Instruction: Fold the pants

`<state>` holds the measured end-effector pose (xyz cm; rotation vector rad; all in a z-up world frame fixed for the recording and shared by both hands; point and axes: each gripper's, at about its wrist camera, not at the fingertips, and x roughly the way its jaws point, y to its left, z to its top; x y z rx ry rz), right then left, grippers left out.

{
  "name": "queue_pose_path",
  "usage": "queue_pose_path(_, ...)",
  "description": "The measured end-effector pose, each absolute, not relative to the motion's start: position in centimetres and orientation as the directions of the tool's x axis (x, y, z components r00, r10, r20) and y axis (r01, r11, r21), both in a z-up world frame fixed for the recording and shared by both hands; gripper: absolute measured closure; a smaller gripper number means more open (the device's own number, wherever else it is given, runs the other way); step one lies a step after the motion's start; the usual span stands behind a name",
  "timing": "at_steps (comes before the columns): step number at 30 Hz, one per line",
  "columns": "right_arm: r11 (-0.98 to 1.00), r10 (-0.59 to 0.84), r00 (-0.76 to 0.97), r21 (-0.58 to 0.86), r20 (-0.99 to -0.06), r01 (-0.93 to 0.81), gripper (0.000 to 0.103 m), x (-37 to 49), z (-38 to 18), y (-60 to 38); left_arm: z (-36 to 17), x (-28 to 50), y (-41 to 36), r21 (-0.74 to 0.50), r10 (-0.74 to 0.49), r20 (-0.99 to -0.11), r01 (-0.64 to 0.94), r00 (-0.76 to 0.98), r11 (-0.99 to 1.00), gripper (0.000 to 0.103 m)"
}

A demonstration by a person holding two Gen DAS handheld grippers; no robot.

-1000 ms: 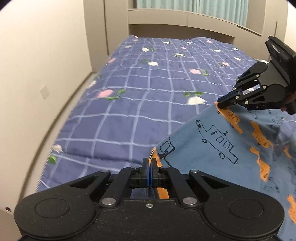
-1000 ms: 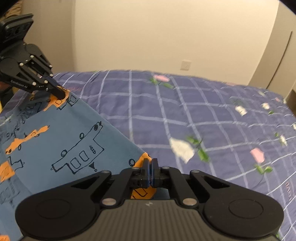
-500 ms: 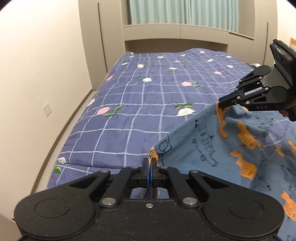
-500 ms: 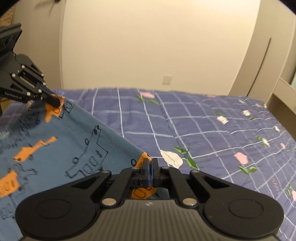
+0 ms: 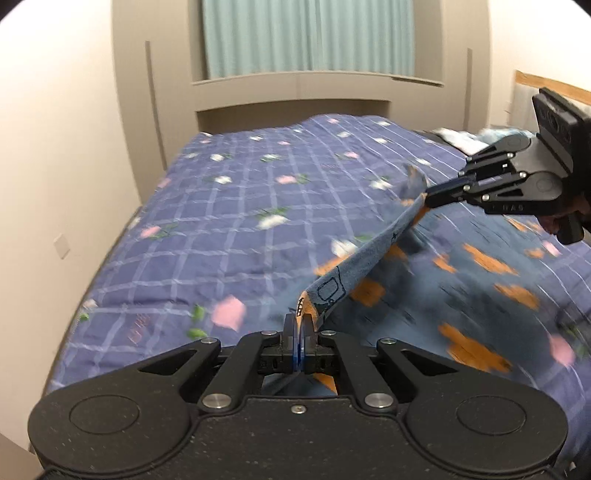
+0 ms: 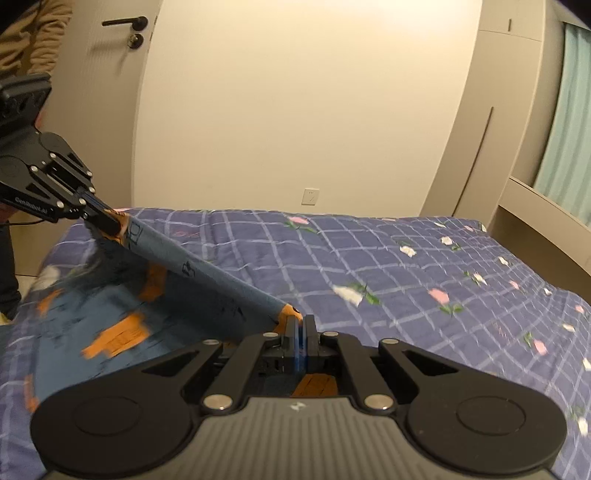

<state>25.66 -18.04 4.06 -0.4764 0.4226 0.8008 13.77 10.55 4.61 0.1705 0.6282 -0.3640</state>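
The blue pants [image 5: 461, 295] with orange patches and line drawings hang above the bed [image 5: 240, 221], one edge pulled taut between two corners, the rest drooping onto the checked floral quilt. The left hand-held gripper [image 5: 299, 325] is pressed together, pinching one corner; the right hand-held gripper [image 6: 300, 325] pinches the other. Beyond the bed stand a beige headboard [image 5: 295, 107] and a teal curtain [image 5: 306, 37].

A bed covered by a blue checked, flower-printed quilt [image 5: 236, 206] stands against a cream wall [image 6: 295, 110] with a socket plate [image 6: 310, 196], beige built-in cabinetry [image 5: 155, 110] framing pale green curtains [image 5: 306, 37], and a door with a black lever handle [image 6: 125, 22].
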Motion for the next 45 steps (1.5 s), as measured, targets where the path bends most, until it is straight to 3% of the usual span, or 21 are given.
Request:
queue_pose_path(13, 0.661, 0.522, 0.619, -0.18, -0.587, -0.729, 0.102, 16.3, -0.1, -21.6, -0.2, 8.4, 8.3, 0.017, -0.345, -0.656, 0.47, 0.672, 0.883, 0.103)
queue_pose_path(22, 0.648, 0.517, 0.58, -0.155, -0.63, -0.745, 0.102, 12.4, -0.3, -22.9, -0.7, 6.4, 8.2, 0.021, -0.356, -0.675, 0.499, 0.646, 0.866, 0.103)
queue_pose_path(29, 0.65, 0.506, 0.542, -0.118, -0.671, -0.751, 0.103, 11.4, -2.6, -22.7, -2.8, 6.7, 7.7, 0.021, -0.328, -0.723, 0.494, 0.608, 0.869, 0.103)
queue_pose_path(37, 0.659, 0.521, 0.544, -0.095, -0.658, -0.746, 0.102, 11.0, -3.1, -23.0, -3.1, 6.1, 7.6, -0.02, -0.341, -0.74, 0.488, 0.58, 0.873, 0.099)
queue_pose_path(41, 0.678, 0.515, 0.563, -0.095, -0.646, -0.729, 0.087, 11.0, -2.7, -23.4, -2.3, 5.7, 6.9, -0.058, -0.375, -0.72, 0.488, 0.583, 0.871, 0.078)
queue_pose_path(43, 0.695, 0.508, 0.579, -0.093, -0.638, -0.713, 0.072, 11.2, -2.4, -23.8, -1.8, 5.7, 6.2, -0.075, -0.397, -0.704, 0.494, 0.589, 0.866, 0.067)
queue_pose_path(45, 0.715, 0.503, 0.596, -0.087, -0.626, -0.694, 0.047, 11.4, -2.1, -24.3, -1.5, 6.2, 5.3, -0.103, -0.421, -0.681, 0.491, 0.6, 0.865, 0.046)
